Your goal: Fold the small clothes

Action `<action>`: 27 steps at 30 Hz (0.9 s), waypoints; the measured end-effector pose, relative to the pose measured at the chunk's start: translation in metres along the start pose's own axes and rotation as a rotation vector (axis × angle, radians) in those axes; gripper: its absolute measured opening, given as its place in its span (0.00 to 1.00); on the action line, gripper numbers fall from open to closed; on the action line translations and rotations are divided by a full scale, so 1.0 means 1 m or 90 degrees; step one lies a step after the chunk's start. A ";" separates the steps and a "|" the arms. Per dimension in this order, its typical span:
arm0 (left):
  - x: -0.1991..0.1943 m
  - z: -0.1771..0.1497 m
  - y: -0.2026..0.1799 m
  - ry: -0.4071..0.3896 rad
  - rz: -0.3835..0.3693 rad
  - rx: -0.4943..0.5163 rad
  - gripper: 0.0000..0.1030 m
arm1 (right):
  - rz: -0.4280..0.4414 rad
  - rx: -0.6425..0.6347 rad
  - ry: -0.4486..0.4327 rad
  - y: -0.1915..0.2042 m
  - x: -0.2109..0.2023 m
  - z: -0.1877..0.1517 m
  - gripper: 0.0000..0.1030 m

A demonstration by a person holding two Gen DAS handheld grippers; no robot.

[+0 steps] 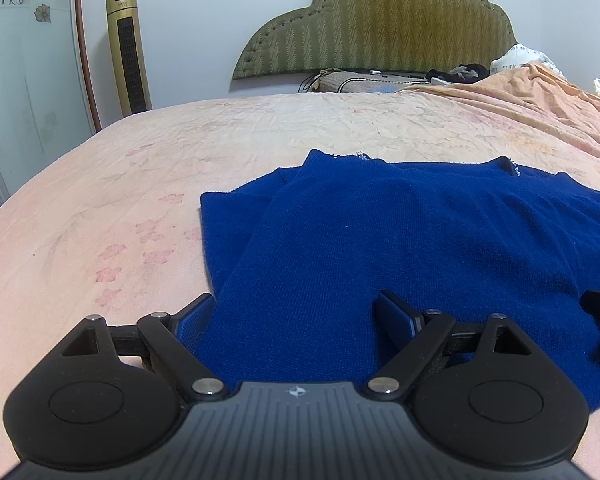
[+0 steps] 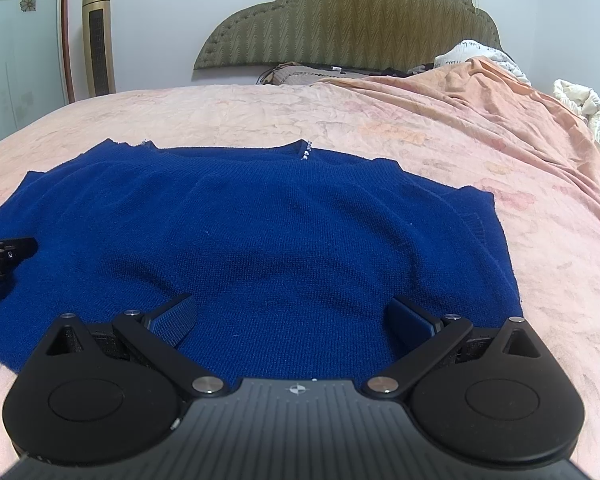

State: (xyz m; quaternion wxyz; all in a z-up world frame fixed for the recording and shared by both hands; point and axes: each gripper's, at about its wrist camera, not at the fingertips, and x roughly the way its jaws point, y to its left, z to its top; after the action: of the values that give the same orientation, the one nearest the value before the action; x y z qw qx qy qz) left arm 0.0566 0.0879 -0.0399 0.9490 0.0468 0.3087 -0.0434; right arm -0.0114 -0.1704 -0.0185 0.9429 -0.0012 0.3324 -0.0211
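Both tools are poised at the near hem of the blue knit top (image 2: pixel 260 240), which lies flat on the pink bedsheet (image 1: pixel 100 200), so the fold looks barely begun. The left gripper (image 1: pixel 304 316) and right gripper (image 2: pixel 292 320) gape wide, holding nothing; next they must pinch the hem. The left sleeve may already be tucked in; it's hard to tell.

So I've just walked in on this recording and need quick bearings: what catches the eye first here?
The deep blue knit sweater, spread flat on the pale pink bedsheet, dominates both views. Both grippers, left and right, sit open over its near hem. Behind stand an olive quilted headboard and, far left, a gold tower fan.
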 end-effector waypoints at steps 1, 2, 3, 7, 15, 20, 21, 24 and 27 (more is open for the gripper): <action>0.000 0.000 0.000 0.000 0.000 -0.001 0.85 | 0.001 0.002 0.001 0.000 0.000 0.000 1.00; 0.000 0.000 0.000 0.001 0.000 -0.002 0.85 | 0.001 0.002 0.001 0.000 0.000 0.000 1.00; 0.001 0.000 0.000 0.001 0.000 -0.002 0.85 | 0.001 0.001 0.001 0.000 0.000 0.000 1.00; 0.001 0.000 0.001 0.001 0.000 -0.004 0.86 | 0.001 0.001 0.001 -0.001 0.000 0.000 1.00; 0.002 0.000 0.003 0.004 -0.003 -0.011 0.87 | 0.001 0.002 0.001 -0.001 0.000 0.000 1.00; 0.003 0.000 0.004 0.005 -0.002 -0.013 0.88 | 0.001 0.002 0.001 -0.001 0.000 0.000 1.00; 0.003 0.000 0.003 0.005 -0.001 -0.013 0.88 | 0.001 0.002 0.001 -0.001 0.000 0.000 1.00; 0.002 0.000 0.003 0.005 0.000 -0.013 0.88 | 0.001 0.002 0.001 -0.001 0.000 0.000 1.00; 0.002 0.000 0.003 0.005 -0.001 -0.014 0.88 | 0.002 0.002 0.002 -0.001 0.000 0.000 1.00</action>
State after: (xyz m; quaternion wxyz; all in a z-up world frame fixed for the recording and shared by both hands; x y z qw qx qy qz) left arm 0.0588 0.0907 -0.0410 0.9481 0.0367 0.3133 -0.0403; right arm -0.0111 -0.1716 -0.0184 0.9425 0.0006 0.3335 -0.0204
